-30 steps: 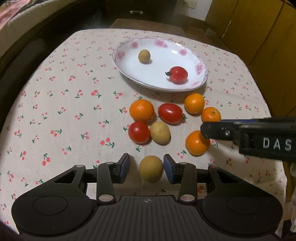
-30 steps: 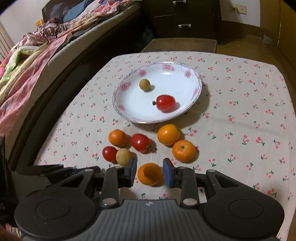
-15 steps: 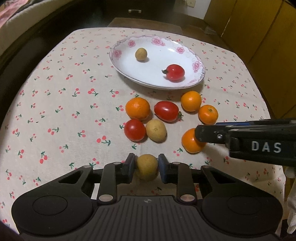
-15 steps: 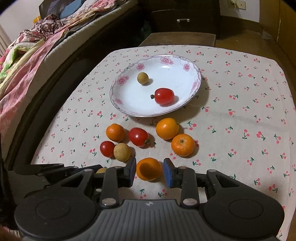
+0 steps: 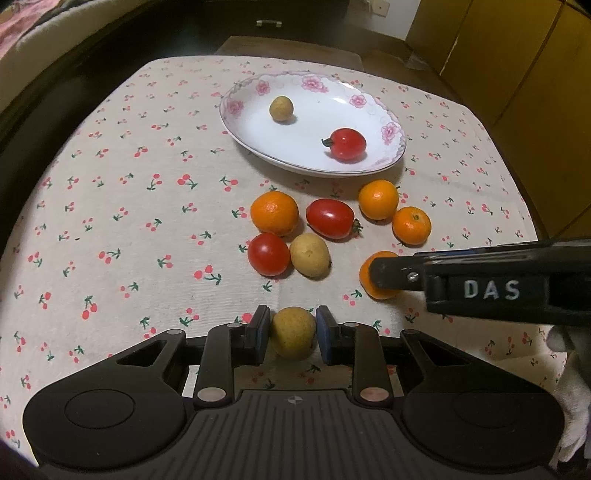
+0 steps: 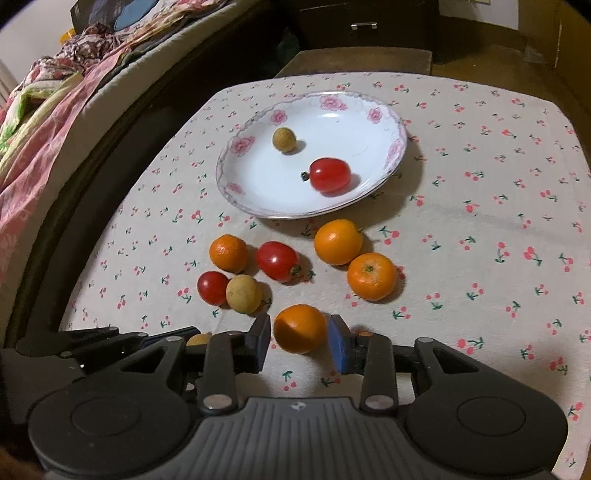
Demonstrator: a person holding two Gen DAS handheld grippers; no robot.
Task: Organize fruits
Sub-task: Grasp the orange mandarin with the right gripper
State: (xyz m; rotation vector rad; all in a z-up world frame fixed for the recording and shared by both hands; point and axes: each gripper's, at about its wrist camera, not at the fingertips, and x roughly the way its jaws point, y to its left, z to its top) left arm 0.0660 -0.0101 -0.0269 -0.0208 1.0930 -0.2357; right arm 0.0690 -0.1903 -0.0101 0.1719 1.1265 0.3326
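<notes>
My left gripper [image 5: 291,334] is shut on a tan longan [image 5: 293,333], low over the cloth. My right gripper [image 6: 300,339] is open around an orange [image 6: 300,328] that rests on the cloth, with a gap at the right pad. The white flowered plate [image 5: 373,155] holds a longan [image 5: 281,108] and a cherry tomato [image 5: 346,143]. Between plate and grippers lie three oranges [image 5: 274,212], two tomatoes [image 5: 330,218] and a longan [image 5: 309,254]. The right gripper shows in the left wrist view [image 5: 380,275], the left one in the right wrist view [image 6: 110,338].
The table wears a cherry-print cloth [image 5: 122,206]. A bed with bedding [image 6: 48,96] runs along the left. Dark drawers [image 6: 364,26] stand beyond the far edge. Yellow cabinet doors [image 5: 517,66] are on the right.
My left jaws closed on the longan and drew back a little. My right jaws opened slightly wider around the orange; the fruit on the cloth did not move.
</notes>
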